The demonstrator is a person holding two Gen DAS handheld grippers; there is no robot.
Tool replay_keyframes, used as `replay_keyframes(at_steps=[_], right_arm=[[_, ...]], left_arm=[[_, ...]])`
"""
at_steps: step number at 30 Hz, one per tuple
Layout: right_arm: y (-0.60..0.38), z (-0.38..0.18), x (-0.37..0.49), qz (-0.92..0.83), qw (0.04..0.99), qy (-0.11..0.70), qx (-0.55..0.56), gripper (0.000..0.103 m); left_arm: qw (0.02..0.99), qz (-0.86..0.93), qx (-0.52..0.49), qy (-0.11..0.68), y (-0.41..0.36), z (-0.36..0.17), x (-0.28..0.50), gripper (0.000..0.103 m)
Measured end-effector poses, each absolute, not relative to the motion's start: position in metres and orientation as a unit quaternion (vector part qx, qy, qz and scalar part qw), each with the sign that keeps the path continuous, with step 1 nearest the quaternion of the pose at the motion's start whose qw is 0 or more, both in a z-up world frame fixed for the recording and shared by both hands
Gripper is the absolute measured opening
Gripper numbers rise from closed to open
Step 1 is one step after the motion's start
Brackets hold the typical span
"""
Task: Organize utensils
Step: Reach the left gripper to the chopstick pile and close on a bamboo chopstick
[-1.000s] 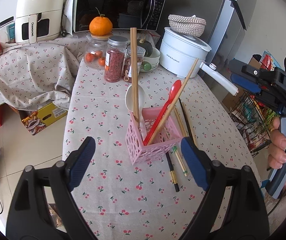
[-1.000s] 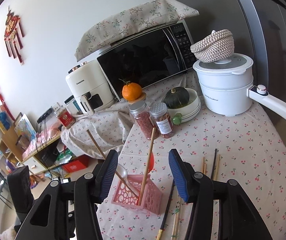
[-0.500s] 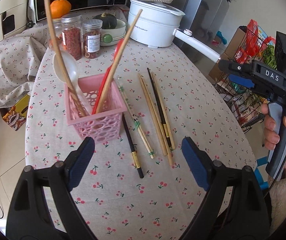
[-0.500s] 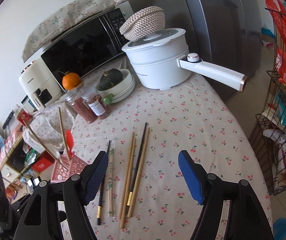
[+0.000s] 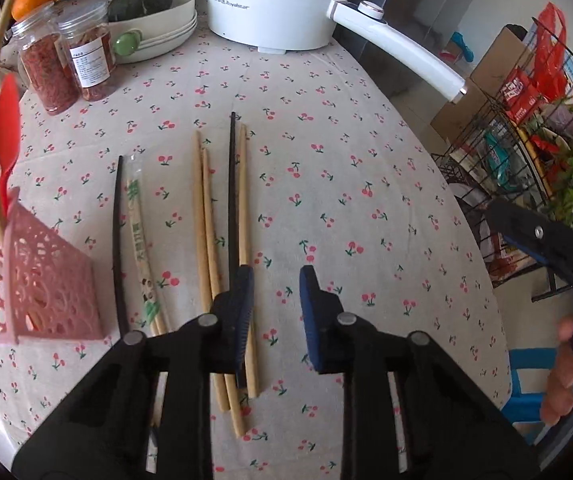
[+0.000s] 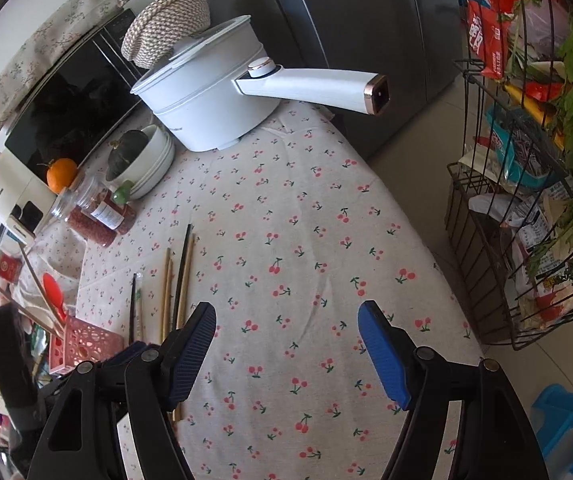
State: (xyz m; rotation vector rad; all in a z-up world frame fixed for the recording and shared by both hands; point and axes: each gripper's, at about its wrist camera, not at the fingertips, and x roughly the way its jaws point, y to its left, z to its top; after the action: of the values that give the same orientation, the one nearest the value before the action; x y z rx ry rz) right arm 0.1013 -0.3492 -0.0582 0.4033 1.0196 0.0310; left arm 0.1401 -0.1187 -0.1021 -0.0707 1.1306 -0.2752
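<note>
Two grippers over a cherry-print tablecloth [image 5: 366,128]. At the far edge, a white pot [image 5: 282,4] with a long handle. Toward the left, a pink basket [image 5: 42,292] holding a red spoon [image 5: 8,120]. Just right of it, loose chopsticks [image 5: 206,208] lying side by side on the cloth, a black chopstick [image 5: 232,184] among them. Left gripper [image 5: 276,312] low over their near ends, jaws just narrowed to a small gap above bare cloth, nothing between them, left finger [image 5: 242,304] over the black chopstick. Right gripper [image 6: 286,344] wide open, empty, above bare cloth right of the chopsticks.
</note>
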Motion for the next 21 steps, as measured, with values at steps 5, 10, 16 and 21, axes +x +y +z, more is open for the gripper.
replay_keyframes(at_steps=[5, 10, 16, 21], right_arm=[[-0.368, -0.070, 0.110, 0.005, 0.842, 0.495, 0.213, 0.075], [-0.379, -0.082, 0.120, 0.009, 0.826, 0.507, 0.247, 0.075], [-0.385, -0.088, 0.122, 0.012, 0.820, 0.512, 0.256, 0.075], [-0.388, -0.089, 0.121, 0.010, 0.817, 0.515, 0.259, 0.075]], left_arm=[[0.833, -0.105, -0.033, 0.542, -0.128, -0.113, 0.182, 0.014], [0.826, -0.097, -0.017, 0.555, -0.138, -0.124, 0.205, 0.009], [0.814, -0.062, 0.012, 0.577, -0.146, -0.136, 0.219, 0.009], [0.801, -0.036, 0.046, 0.595, -0.151, -0.143, 0.220, 0.009]])
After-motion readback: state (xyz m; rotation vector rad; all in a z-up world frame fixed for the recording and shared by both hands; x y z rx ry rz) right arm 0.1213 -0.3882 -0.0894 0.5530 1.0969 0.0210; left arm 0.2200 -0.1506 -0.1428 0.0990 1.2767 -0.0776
